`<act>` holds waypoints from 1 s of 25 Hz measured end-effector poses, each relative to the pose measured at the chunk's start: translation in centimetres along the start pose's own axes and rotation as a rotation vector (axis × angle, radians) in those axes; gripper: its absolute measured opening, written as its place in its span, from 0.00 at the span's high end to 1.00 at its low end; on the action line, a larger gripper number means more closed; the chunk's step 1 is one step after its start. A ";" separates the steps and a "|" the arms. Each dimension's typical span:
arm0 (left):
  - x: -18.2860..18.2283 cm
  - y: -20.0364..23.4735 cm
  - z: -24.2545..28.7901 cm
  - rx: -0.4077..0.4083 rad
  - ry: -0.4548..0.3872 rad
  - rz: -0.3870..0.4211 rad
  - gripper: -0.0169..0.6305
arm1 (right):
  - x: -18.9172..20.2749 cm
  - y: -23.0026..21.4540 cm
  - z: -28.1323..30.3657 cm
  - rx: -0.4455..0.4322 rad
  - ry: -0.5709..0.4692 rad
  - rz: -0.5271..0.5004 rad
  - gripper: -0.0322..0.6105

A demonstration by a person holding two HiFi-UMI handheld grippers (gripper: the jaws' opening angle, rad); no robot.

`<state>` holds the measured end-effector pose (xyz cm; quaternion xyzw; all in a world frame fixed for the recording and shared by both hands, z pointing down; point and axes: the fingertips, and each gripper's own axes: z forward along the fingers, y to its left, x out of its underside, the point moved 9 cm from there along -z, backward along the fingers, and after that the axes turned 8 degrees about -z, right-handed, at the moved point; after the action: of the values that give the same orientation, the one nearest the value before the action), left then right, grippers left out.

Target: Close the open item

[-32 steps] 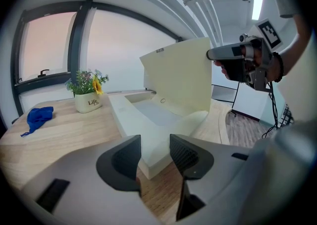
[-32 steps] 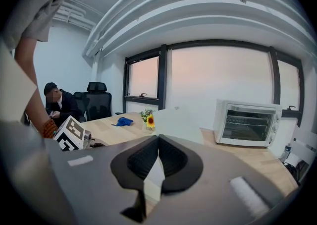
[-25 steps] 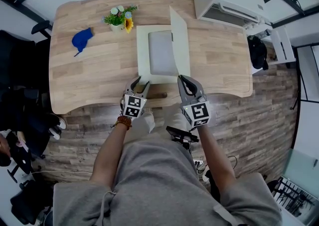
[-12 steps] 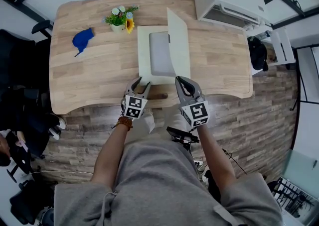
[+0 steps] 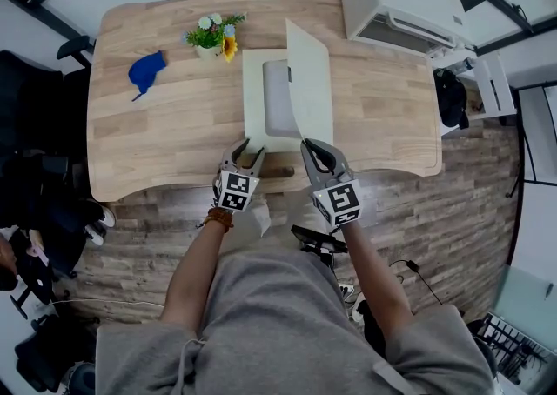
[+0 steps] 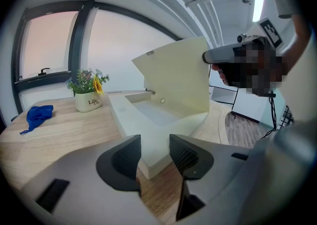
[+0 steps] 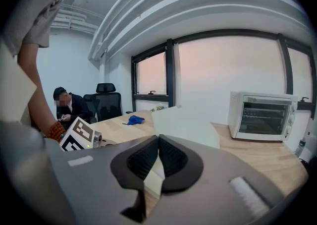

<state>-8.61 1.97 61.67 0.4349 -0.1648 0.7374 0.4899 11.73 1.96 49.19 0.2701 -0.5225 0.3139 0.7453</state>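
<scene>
The flat cream lid [image 5: 309, 80] has swung left over its cream rectangular box [image 5: 254, 97]; keep nudging steadily, right gripper [image 5: 313, 150] closed, left gripper [image 5: 249, 149] spread.

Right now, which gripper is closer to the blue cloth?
Left. The left gripper is right of the blue cloth, toward the person; the right gripper is farther right.

A person in a grey short-sleeved top [image 5: 278, 315] wears an orange-brown beaded bracelet [image 5: 218, 214] on the left wrist. The left gripper [image 5: 246, 149] and right gripper [image 5: 312, 145] have grey bodies, and each carries a white cube [image 5: 341, 204] printed with black square markers. Their curved jaws are lined with black ribbed pads [image 6: 120, 159].
</scene>
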 end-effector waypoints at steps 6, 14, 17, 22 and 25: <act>-0.2 -0.1 0.1 0.001 0.001 -0.002 0.69 | -0.3 0.2 0.6 -0.018 -0.001 0.001 0.93; 0.1 0.0 0.0 0.009 -0.018 -0.012 0.69 | 0.3 0.8 1.1 -0.036 0.019 -0.007 0.92; 0.1 0.0 0.0 0.006 -0.014 -0.017 0.69 | 0.1 1.2 1.4 -0.048 0.016 -0.005 0.92; 0.1 0.0 0.1 0.013 -0.018 -0.016 0.69 | 0.6 1.5 1.7 -0.059 0.029 -0.006 0.92; 0.1 0.0 0.0 0.020 -0.020 -0.038 0.69 | 0.7 1.6 1.9 -0.063 0.036 -0.006 0.92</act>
<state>-8.65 2.03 61.75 0.4501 -0.1540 0.7252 0.4977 9.50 1.75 50.59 0.2425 -0.5178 0.2997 0.7637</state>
